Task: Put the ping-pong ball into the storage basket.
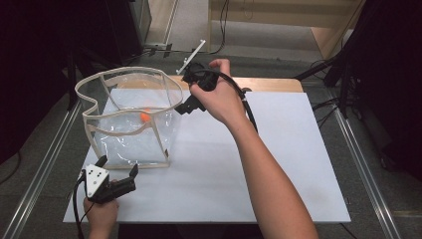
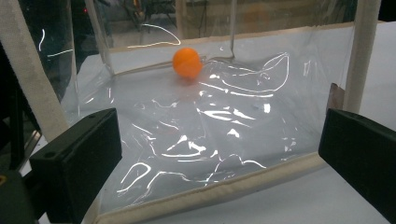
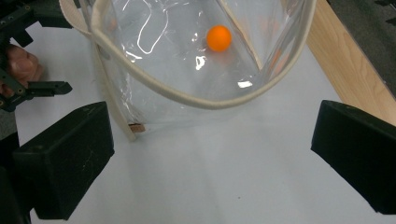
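Observation:
A clear plastic bag (image 1: 127, 119) with beige fabric trim stands open on the left of the white sheet. An orange ball (image 1: 144, 117) lies on the bag's floor. My left gripper (image 1: 118, 166) rests low at the bag's near corner, open, and nothing is between its jaws. In the left gripper view the ball (image 2: 187, 62) shows through the clear wall, beyond the bottom trim (image 2: 224, 186). My right gripper (image 1: 183, 93) hovers open beside the bag's right rim. In the right gripper view the rim (image 3: 201, 102) curves below the ball (image 3: 219, 38).
The white sheet (image 1: 278, 164) covers a wooden table, whose bare edge (image 1: 268, 83) shows at the back. Metal rails (image 1: 45, 159) run along both sides on the floor. Cables and dark equipment (image 1: 368, 74) stand at the right. The other hand's gripper (image 3: 28, 88) is at the top left.

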`<state>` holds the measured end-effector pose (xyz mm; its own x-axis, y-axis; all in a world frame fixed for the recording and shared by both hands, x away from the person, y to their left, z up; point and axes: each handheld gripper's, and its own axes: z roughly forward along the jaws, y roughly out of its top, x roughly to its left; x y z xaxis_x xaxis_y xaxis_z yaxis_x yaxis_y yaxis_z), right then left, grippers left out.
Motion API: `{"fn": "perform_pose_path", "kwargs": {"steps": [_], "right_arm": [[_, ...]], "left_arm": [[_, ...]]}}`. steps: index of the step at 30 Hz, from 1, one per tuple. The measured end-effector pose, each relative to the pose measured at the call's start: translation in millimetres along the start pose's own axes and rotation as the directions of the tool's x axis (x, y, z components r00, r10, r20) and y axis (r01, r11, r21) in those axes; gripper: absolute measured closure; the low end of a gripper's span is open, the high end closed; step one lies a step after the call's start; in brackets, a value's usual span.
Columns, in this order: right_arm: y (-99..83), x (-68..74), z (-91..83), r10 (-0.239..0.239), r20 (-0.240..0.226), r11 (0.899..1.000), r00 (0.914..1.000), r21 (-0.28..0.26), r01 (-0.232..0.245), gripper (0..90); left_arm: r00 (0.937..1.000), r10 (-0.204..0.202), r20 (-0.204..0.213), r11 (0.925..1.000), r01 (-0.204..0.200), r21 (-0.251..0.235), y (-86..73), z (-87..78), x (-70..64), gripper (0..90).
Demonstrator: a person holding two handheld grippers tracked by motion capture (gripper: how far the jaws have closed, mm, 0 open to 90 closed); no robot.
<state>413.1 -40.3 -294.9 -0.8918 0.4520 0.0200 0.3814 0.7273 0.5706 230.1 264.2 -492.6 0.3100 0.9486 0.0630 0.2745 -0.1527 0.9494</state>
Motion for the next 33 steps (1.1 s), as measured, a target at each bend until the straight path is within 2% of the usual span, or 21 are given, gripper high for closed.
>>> {"fn": "perform_pose_path", "kwargs": {"steps": [23,33], "right_arm": [[-36.5,1.4,12.6,0.016,-0.014,1.0,0.9998,0.009,-0.016,0.0],[-51.7,2.4,18.7,0.008,-0.017,1.0,0.9998,-0.003,-0.008,0.0]], "left_arm": [[1.0,0.0,0.001,1.0,0.0,0.002,-0.1,0.2,-0.3,0.0],[1.0,0.001,0.001,1.0,-0.001,0.002,-0.1,0.1,-0.4,0.0]]}}
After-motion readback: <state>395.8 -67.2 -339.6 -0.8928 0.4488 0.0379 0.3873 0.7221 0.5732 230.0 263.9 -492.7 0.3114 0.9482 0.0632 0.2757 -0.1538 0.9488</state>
